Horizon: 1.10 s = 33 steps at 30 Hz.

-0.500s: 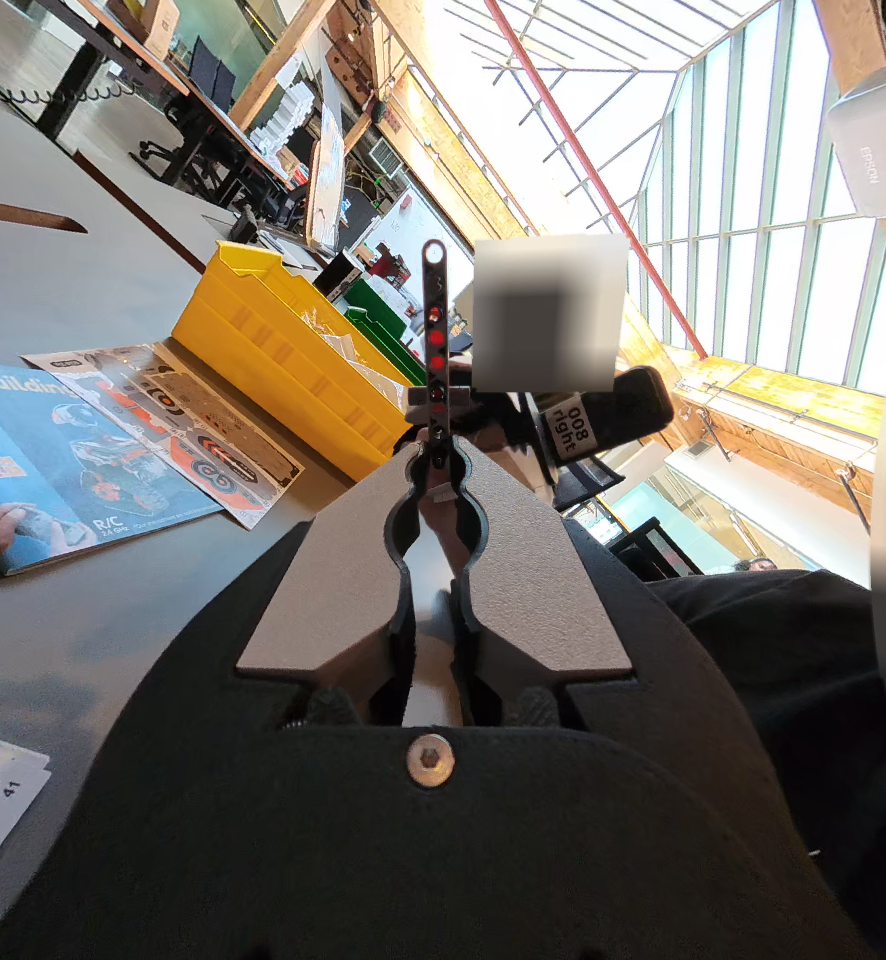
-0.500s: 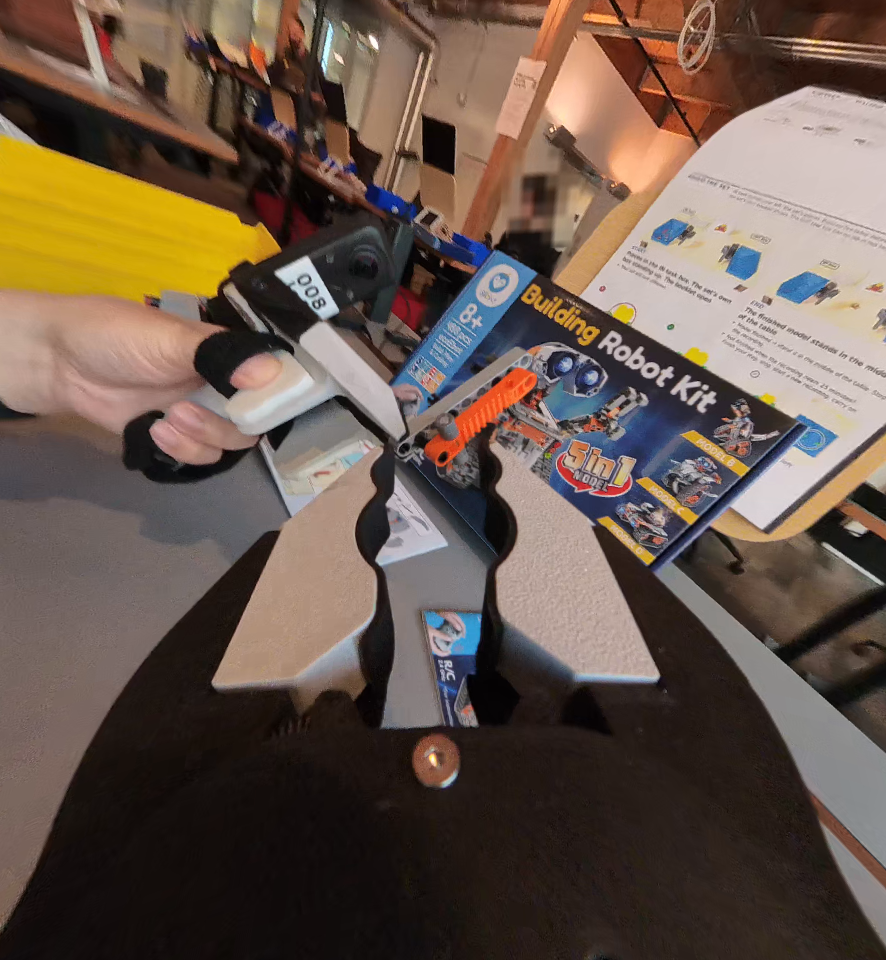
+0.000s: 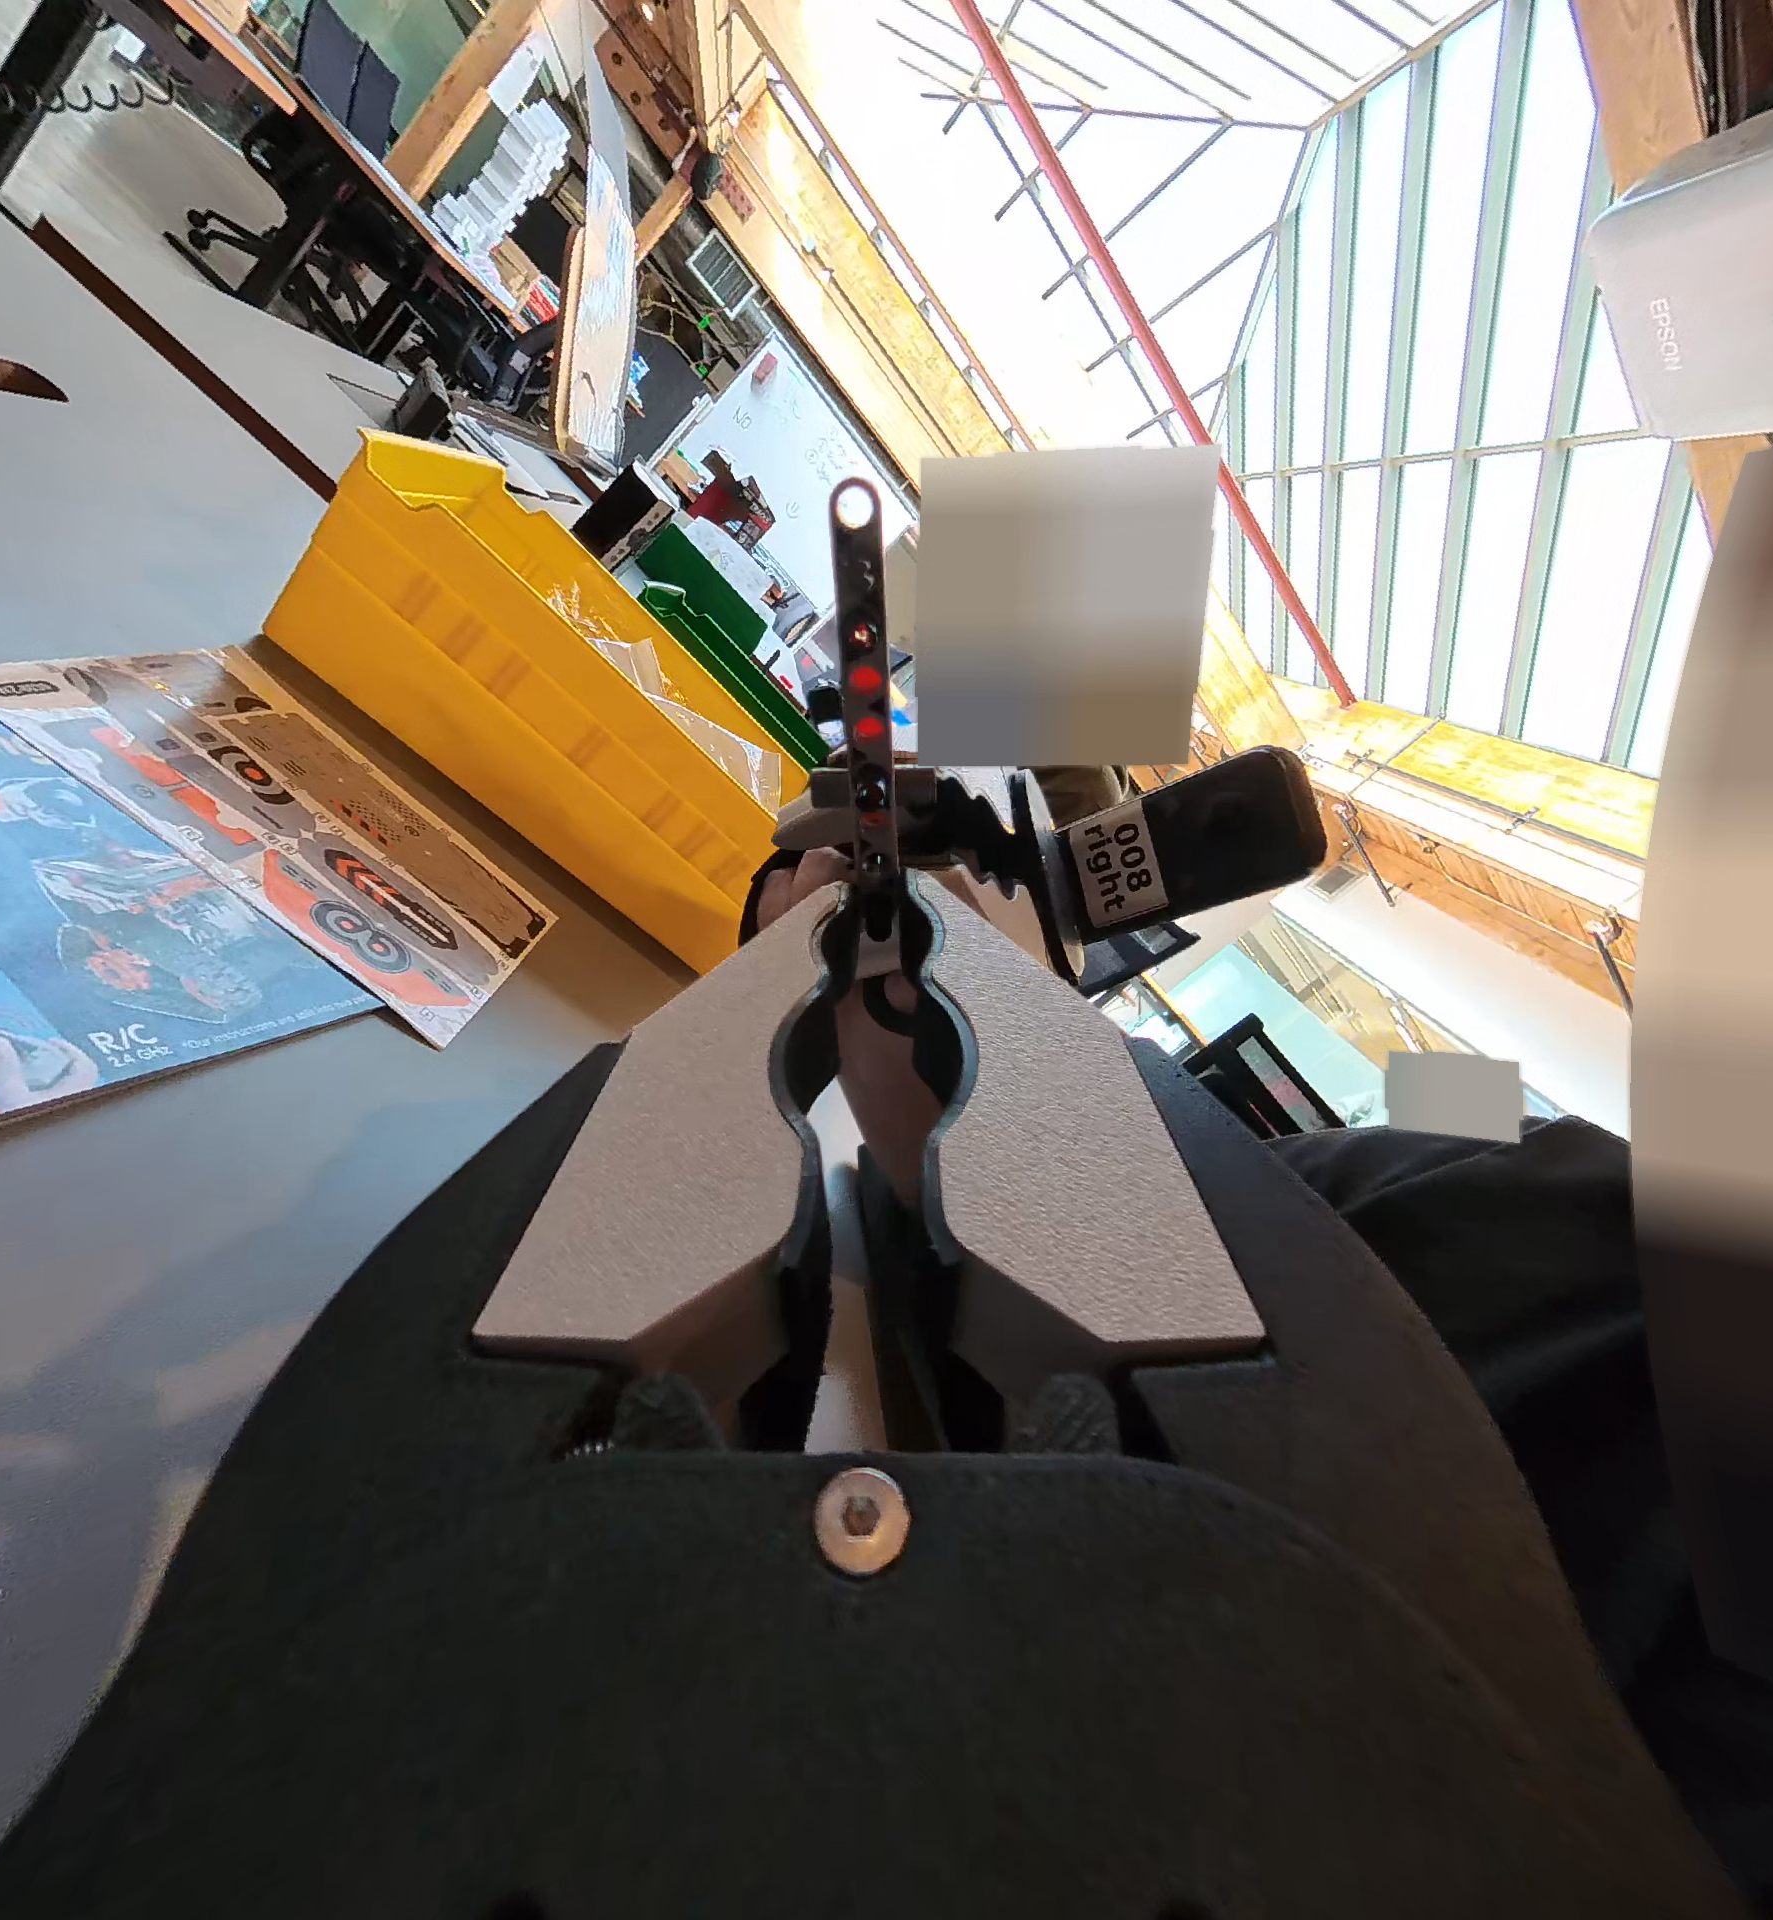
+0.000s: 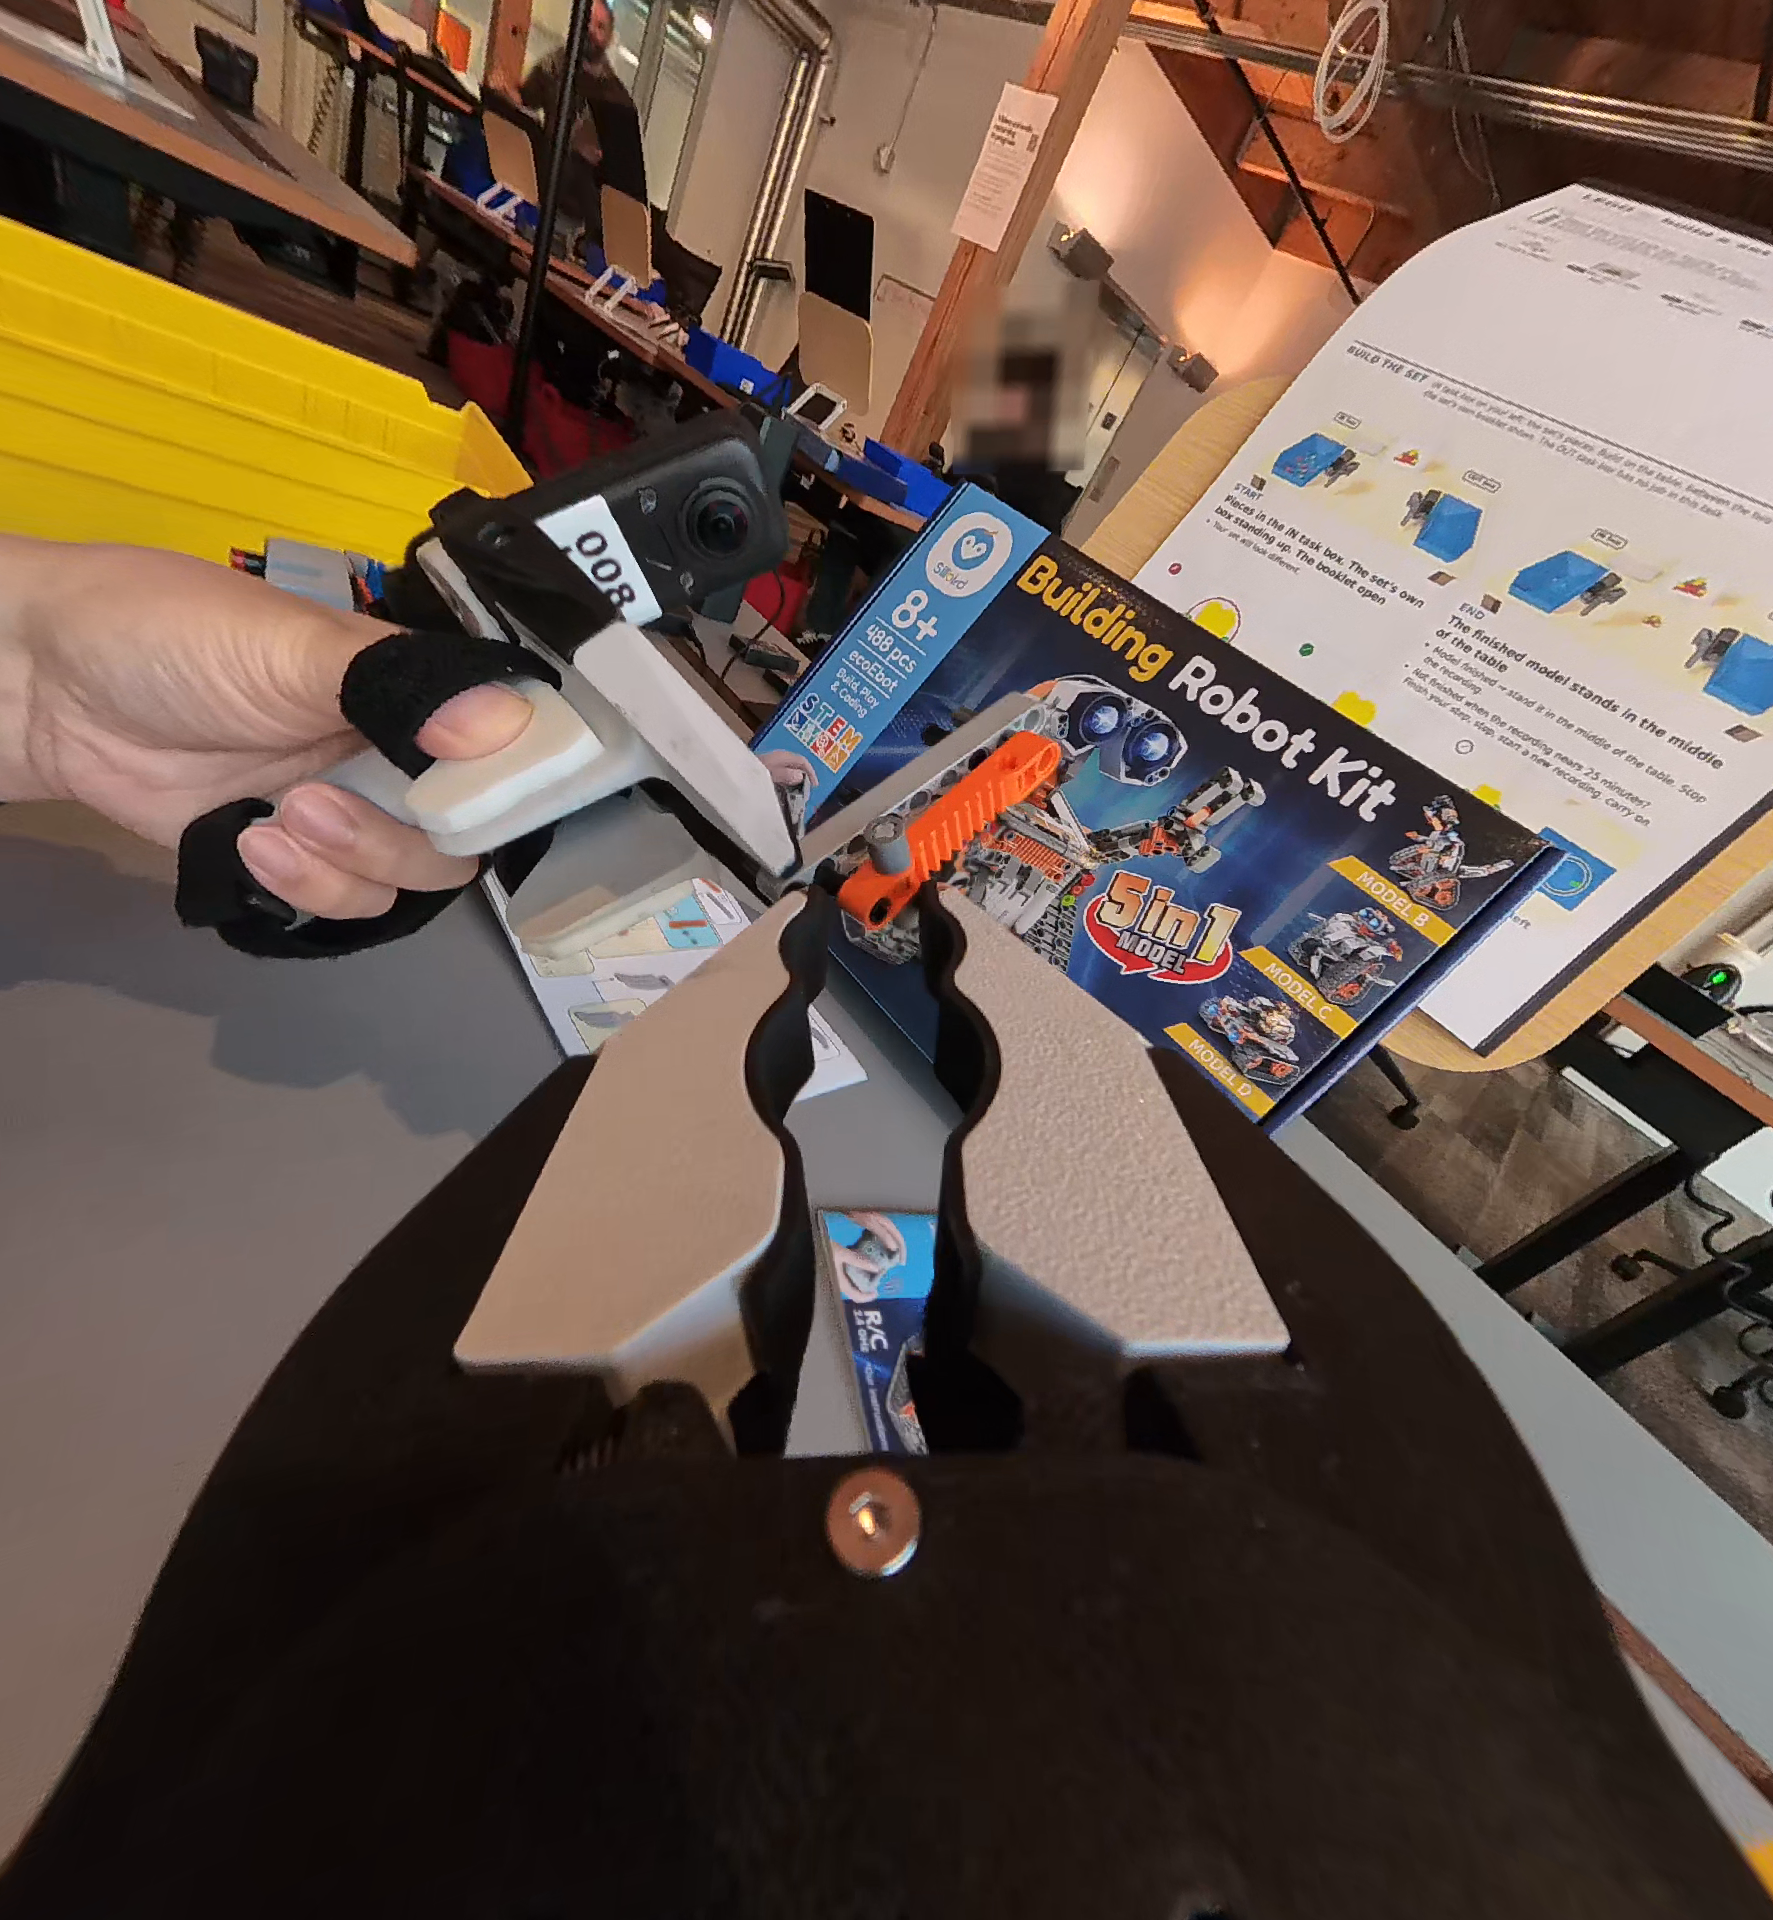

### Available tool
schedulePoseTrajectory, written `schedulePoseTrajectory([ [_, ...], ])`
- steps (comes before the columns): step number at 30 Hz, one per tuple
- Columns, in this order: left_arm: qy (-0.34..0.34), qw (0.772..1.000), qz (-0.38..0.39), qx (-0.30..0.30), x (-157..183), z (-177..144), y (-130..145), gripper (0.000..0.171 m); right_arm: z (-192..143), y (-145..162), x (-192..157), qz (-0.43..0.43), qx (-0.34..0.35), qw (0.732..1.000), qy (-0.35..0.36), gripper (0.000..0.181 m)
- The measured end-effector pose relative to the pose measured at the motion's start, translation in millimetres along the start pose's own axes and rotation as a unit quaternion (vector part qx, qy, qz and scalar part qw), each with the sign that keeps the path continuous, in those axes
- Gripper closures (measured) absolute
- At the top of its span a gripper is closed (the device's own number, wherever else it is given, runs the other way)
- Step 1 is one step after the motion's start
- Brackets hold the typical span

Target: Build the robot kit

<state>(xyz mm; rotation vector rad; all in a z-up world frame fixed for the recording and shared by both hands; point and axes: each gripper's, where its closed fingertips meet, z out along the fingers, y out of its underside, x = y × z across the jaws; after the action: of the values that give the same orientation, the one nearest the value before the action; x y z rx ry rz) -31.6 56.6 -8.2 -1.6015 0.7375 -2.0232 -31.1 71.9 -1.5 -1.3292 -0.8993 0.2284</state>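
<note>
My left gripper [image 3: 874, 906] is shut on the lower end of a grey beam with a row of holes [image 3: 864, 644], which stands upright in front of it. In the right wrist view a hand holds that left gripper [image 4: 786, 854], and the grey beam [image 4: 923, 767] slants up to the right from it. An orange toothed piece [image 4: 955, 816] with a grey pin [image 4: 887, 836] lies along the beam. My right gripper [image 4: 866, 902] is shut on the lower end of the orange piece. It shows beyond the beam in the left wrist view [image 3: 840, 821]. Both are held above the grey table [image 4: 186, 1143].
A yellow bin [image 3: 508, 665] and a green bin [image 3: 716, 613] stand on the table behind a sticker sheet [image 3: 342, 831] and a blue booklet [image 3: 51, 904]. A kit box [image 4: 1173, 790] and a tilted instruction board [image 4: 1536, 582] stand past the right gripper. An open manual [image 4: 653, 966] lies below. The grippers are tip to tip, or close to it.
Both grippers keep their hold on the beam and the orange piece. Only the views have shifted slightly.
</note>
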Motion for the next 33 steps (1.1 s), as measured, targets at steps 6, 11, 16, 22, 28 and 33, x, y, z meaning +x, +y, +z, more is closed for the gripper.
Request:
schedulePoseTrajectory([
  [6,0.001,1.000,-0.010,-0.004,-0.1,-0.2,1.7,0.167,0.8,0.8,-0.9,0.006,0.001,1.000,0.006,0.168],
  [11,-0.001,1.000,-0.006,-0.027,1.2,3.4,9.3,0.166,2.5,2.2,-3.6,-0.004,-0.003,1.000,0.015,0.176],
  [16,-0.022,0.999,0.013,-0.031,-3.9,0.6,8.5,0.166,2.7,4.0,-3.8,-0.001,-0.005,1.000,-0.001,0.175],
  [22,-0.025,0.998,0.034,-0.049,-5.4,0.5,13.3,0.167,-2.6,8.5,-6.8,0.004,-0.010,0.999,-0.052,0.173],
  [28,-0.041,0.986,0.159,0.039,7.9,-2.9,-14.5,0.167,-10.5,-9.6,4.0,0.278,0.081,0.946,-0.149,0.160],
  [33,-0.048,0.970,0.232,0.045,21.6,5.1,-13.9,0.167,-11.2,-25.6,10.9,0.469,0.165,0.842,-0.209,0.161],
])
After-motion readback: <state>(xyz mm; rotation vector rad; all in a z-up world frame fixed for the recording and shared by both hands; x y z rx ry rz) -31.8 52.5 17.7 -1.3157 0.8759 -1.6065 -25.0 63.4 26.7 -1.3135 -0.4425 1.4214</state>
